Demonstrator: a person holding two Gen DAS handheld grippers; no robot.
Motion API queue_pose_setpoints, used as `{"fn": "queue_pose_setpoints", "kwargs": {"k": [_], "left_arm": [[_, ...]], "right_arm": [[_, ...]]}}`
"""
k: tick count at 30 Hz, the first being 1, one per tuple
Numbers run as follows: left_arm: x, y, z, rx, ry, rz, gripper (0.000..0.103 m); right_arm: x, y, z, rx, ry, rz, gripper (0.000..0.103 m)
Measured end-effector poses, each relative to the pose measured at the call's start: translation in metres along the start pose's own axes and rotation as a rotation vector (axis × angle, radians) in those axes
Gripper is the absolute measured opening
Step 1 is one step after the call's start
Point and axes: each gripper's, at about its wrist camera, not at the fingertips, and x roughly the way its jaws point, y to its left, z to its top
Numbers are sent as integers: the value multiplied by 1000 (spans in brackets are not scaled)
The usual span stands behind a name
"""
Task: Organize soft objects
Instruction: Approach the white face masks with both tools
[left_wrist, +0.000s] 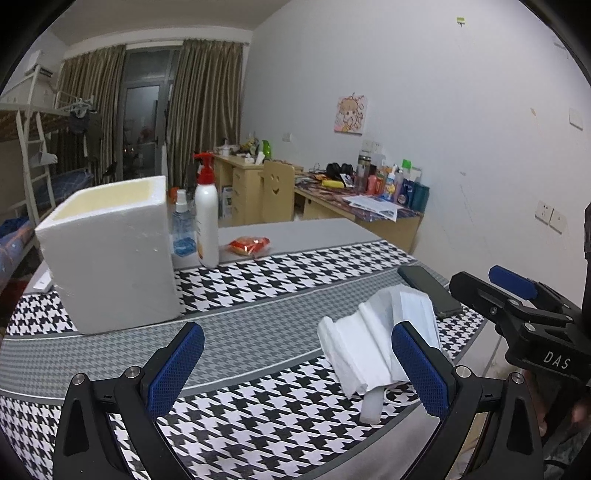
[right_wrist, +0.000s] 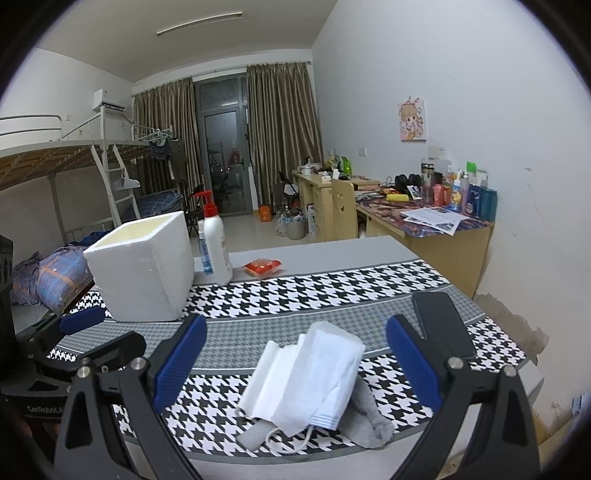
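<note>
- Left wrist view: the left claw (left_wrist: 297, 369) stands wide, with nothing between its blue fingers (left_wrist: 176, 365), above the houndstooth cloth (left_wrist: 258, 321) of the tabletop (left_wrist: 295, 230).
- A pile of soft things lies just ahead of its right-hand finger: a folded white tissue (left_wrist: 354, 350) and a white face mask (left_wrist: 413, 306) on top of it. A small white block (left_wrist: 371, 404) shows under the near edge of the pile.
- A dark phone (left_wrist: 430, 290) lies flat just behind the pile, near the right edge of the tabletop.
- A white foam box (left_wrist: 110, 254), open at the top, stands upright on the left part of the cloth, well apart from the pile.
- Beside the box stand a white pump bottle (left_wrist: 207, 218) with a red head and a small blue spray bottle (left_wrist: 182, 229); a red snack packet (left_wrist: 249, 245) lies near them on the bare grey part.
- The right claw (left_wrist: 513, 291) shows at the right side of this view, over the table edge; from here I cannot tell its opening.
- Right wrist view: the right claw (right_wrist: 295, 369) is also wide and holds nothing. The face mask (right_wrist: 314, 376) and tissue (right_wrist: 264, 376) lie between its fingers (right_wrist: 413, 365) but do not touch them.
- A grey cloth piece (right_wrist: 369, 413) lies against the right side of the pile, partly under the mask.
- The foam box (right_wrist: 144, 269) stands far left of the pile in this view.
</note>
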Motion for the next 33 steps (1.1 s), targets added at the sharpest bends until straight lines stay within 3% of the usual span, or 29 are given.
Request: {"fn": "queue_pose_setpoints", "kwargs": {"k": [33], "left_arm": [[67, -30, -13, 33, 146, -23, 102]], "right_arm": [[25, -49, -19, 40, 87, -41, 99]]}}
